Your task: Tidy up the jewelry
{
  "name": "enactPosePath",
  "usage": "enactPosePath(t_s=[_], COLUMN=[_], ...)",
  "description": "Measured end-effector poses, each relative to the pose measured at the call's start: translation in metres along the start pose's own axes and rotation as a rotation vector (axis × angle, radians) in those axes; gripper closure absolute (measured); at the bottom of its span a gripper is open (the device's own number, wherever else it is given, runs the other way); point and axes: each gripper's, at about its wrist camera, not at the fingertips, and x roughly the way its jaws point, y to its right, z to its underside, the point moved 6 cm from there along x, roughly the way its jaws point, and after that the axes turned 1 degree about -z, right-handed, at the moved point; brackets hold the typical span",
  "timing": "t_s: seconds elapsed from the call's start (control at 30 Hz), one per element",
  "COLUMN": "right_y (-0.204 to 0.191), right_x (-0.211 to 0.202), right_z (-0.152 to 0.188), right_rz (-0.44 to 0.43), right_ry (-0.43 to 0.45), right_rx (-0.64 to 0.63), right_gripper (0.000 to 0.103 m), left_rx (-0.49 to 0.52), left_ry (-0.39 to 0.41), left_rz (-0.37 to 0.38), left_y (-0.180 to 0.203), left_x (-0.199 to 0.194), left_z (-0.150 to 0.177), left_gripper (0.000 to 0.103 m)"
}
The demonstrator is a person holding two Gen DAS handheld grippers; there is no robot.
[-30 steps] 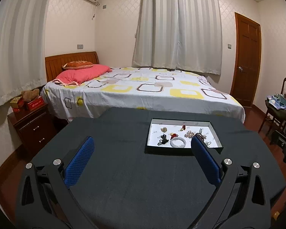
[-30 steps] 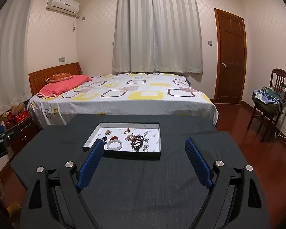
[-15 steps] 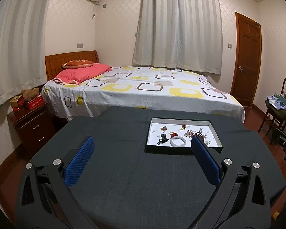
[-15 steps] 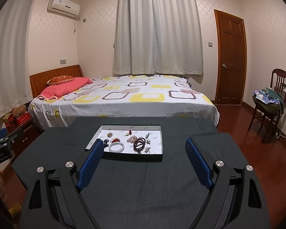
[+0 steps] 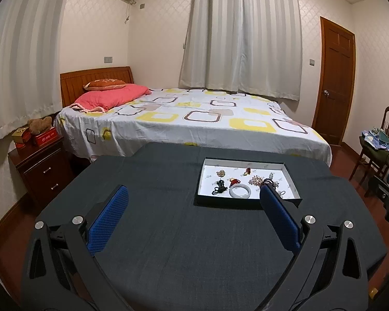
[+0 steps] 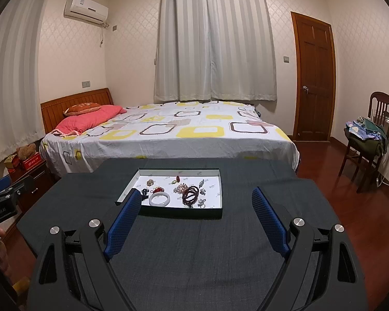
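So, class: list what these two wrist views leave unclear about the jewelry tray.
- Left wrist view: blue pad of the left hand-held gripper covers the near right corner of the shallow dark-rimmed white tray, partly hiding the dark beaded bracelet.
- Right wrist view: the right hand-held gripper pad hides the near left corner.
- Both: small trinkets too tiny to identify.

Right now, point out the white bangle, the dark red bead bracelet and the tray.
white bangle (image 6: pixel 159 199), right wrist view, near rim
dark red bead bracelet (image 6: pixel 190 194), right wrist view, bead coils
tray (image 6: pixel 180 211), right wrist view, front wall
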Motion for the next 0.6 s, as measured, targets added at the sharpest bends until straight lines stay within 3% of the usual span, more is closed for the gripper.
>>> enactPosePath(t_s=[0.6], right_y=[0.0005], right_x=[0.0002], right_z=[-0.0002], right_rz=[-0.001], right_ry=[-0.002], right_rx=[-0.001], right_gripper=[0.019], left_rx=[0.008], left_ry=[-0.007], left_rz=[-0.011], left_y=[-0.0061], left_x=[0.0047], left_z=[-0.0001], left_gripper=[0.004])
